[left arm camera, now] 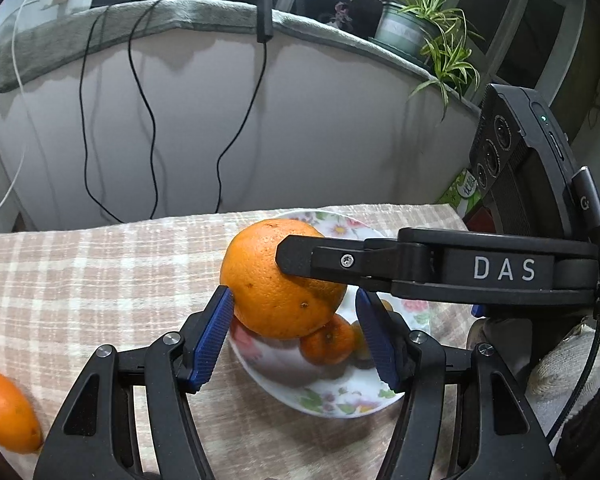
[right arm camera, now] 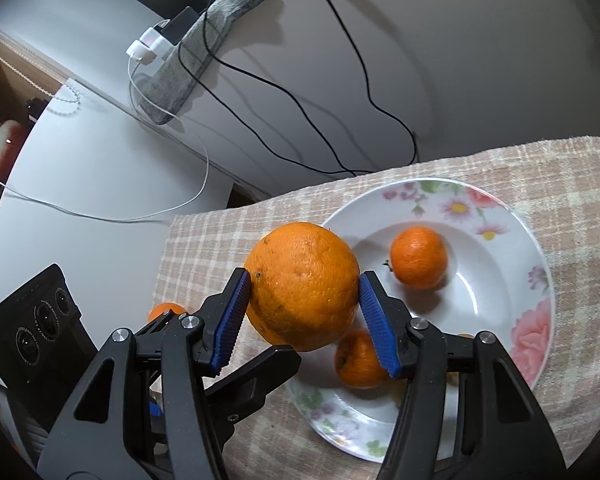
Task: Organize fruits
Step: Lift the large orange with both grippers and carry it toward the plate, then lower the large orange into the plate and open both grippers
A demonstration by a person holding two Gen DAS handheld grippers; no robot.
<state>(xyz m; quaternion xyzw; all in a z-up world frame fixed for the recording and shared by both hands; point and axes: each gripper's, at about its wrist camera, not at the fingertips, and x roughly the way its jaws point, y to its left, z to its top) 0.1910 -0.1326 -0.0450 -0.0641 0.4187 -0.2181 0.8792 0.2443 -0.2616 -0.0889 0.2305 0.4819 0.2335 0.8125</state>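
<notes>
From the left wrist, the left gripper point(left arm camera: 294, 344) stands with its blue pads apart and nothing pressed between them. Its left pad sits at the side of the large orange point(left arm camera: 278, 284), possibly grazing it, while the other pad is clear. A black finger of the right gripper point(left arm camera: 300, 258) crosses in from the right and lies against that orange, which hangs above the near edge of the floral plate point(left arm camera: 340, 404). A small mandarin point(left arm camera: 327, 342) lies in the plate just beneath; another mandarin point(left arm camera: 6, 412) waits on the checked cloth point(left arm camera: 80, 280) well off to the left.

From the right wrist, the right gripper point(right arm camera: 304, 312) is clamped on the large orange point(right arm camera: 302, 284) — both pads press its sides. The fruit sits over the plate's left rim point(right arm camera: 536, 248), not yet over the bowl. Two mandarins point(right arm camera: 419, 257) and point(right arm camera: 358, 360) already occupy the plate.

The step in hand looks like carrying the orange in for placing. The next move calls for shifting further over the plate's open middle (the bare patch between the two mandarins), lowering, then letting go.

Room is tight — the left gripper crowds the orange, so it should give way. The cloth's far edge point(right arm camera: 204, 216) lies close behind.
</notes>
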